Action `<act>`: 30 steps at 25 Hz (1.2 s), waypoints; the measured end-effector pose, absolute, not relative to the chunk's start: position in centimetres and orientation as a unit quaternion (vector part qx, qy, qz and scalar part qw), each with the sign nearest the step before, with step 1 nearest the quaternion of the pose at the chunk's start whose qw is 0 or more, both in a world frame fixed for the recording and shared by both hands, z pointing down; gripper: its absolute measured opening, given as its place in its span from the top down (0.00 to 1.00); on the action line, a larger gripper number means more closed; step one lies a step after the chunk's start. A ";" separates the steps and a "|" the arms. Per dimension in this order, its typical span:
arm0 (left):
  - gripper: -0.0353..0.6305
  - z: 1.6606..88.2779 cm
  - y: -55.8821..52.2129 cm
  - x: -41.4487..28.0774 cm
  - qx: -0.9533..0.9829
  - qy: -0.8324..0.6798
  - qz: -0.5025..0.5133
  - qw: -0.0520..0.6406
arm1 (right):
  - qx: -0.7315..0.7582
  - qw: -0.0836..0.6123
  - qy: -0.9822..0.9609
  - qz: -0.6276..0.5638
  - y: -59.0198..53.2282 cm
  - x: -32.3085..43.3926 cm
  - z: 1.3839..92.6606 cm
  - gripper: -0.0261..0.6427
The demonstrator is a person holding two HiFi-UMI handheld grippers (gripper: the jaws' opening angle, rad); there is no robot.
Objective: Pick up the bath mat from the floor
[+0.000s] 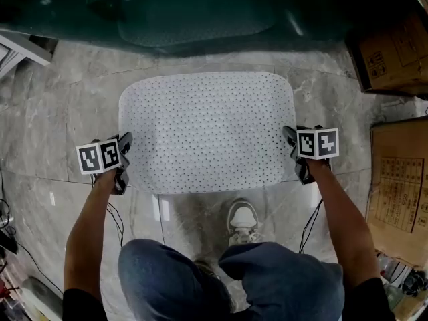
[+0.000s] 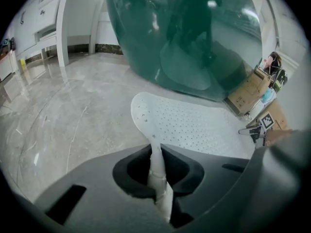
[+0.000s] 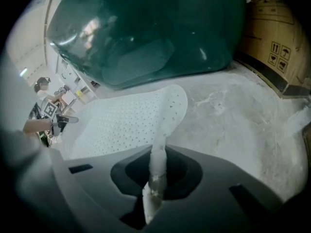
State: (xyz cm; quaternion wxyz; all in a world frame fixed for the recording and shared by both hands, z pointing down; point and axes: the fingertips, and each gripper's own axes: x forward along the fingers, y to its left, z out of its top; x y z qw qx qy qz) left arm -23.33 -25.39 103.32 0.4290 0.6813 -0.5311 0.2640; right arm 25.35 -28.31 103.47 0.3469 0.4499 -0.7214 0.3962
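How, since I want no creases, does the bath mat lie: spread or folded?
Spread: the bath mat lies open across the floor, only its side edges pinched by the left gripper and right gripper.

The head view is dim, with soft overhead light and no hard shadows; the white perforated rubber bath mat [image 1: 207, 132] is its brightest patch. A pale glare streak lies on the glossy grey marble floor [image 1: 60, 112]. The dark teal glossy tub [image 1: 200, 12] sinks nearly to black, with small glints. Both gripper views bulge fisheye-fashion, black at the corners, and the close jaws are soft and out of focus.
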 end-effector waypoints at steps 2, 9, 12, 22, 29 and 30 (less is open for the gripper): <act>0.91 102.6 -25.4 -23.1 0.685 -0.528 0.259 0.429 | 0.450 0.335 -0.728 0.395 -28.3 25.2 102.5 0.92; 0.91 98.0 -25.3 -21.2 0.703 -0.520 0.251 0.415 | 0.441 0.315 -0.743 0.392 -28.0 23.7 98.2 0.92; 0.91 95.6 -25.3 -20.2 0.710 -0.514 0.245 0.416 | 0.440 0.307 -0.748 0.391 -28.0 23.4 95.8 0.92; 0.91 86.1 -23.9 -18.2 0.708 -0.516 0.231 0.423 | 0.430 0.311 -0.755 0.384 -27.5 22.6 86.2 0.92; 0.91 77.6 -22.6 -19.1 0.694 -0.532 0.208 0.438 | 0.438 0.294 -0.760 0.379 -27.2 21.4 76.8 0.92; 0.91 76.2 -22.4 -19.2 0.694 -0.533 0.206 0.438 | 0.437 0.294 -0.762 0.377 -27.1 21.2 75.3 0.93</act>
